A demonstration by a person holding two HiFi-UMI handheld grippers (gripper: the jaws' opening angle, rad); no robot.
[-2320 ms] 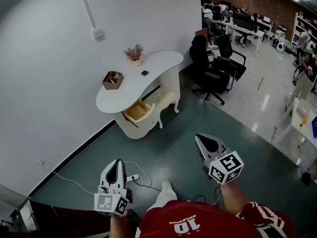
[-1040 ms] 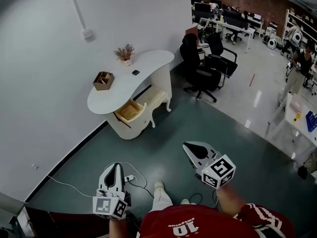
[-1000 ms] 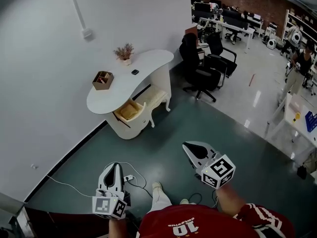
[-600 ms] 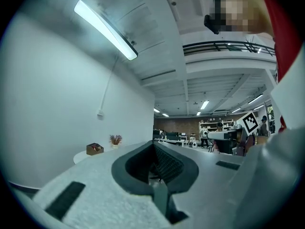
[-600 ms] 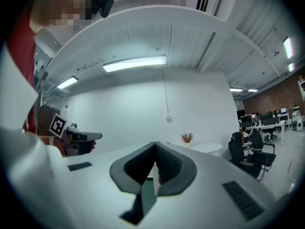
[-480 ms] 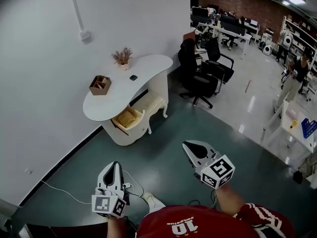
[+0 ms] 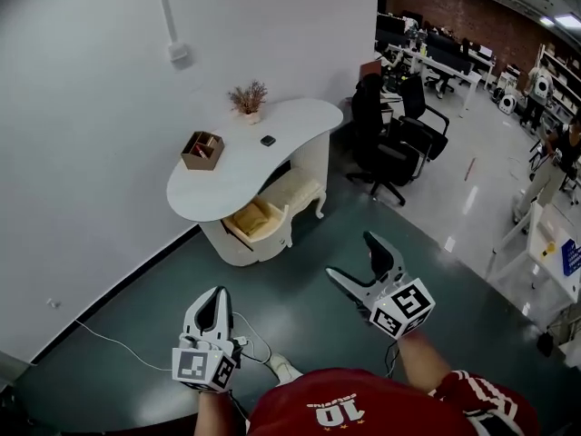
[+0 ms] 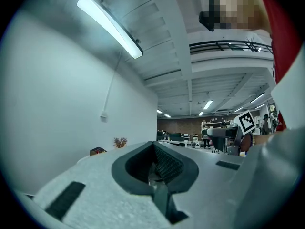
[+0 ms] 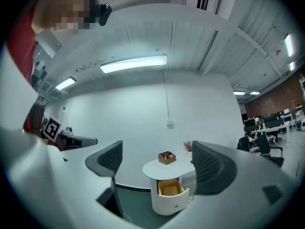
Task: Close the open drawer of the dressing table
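The white dressing table (image 7: 238,173) stands against the wall, well ahead of both grippers. Its drawer (image 7: 260,218) is pulled out under the rounded top and shows a yellowish inside. In the right gripper view the drawer (image 9: 170,189) appears far off between the jaws. My right gripper (image 7: 357,263) is held out at lower right; its jaws are opening and stand wide apart with nothing between them. My left gripper (image 7: 215,302) is at lower left, shut and empty, and in its own view the left gripper (image 8: 155,168) shows its pads together.
A wooden box (image 7: 205,148), a potted dried plant (image 7: 249,101) and a small black item (image 7: 268,140) sit on the tabletop. A cushioned stool (image 7: 298,189) is tucked under it. Black office chairs (image 7: 390,148) stand to the right. A white cable (image 7: 118,345) lies on the floor near my foot (image 7: 280,364).
The right gripper's jaws have gone from shut to wide apart. Both grippers have moved across the floor and the table's open drawer now looks a little nearer.
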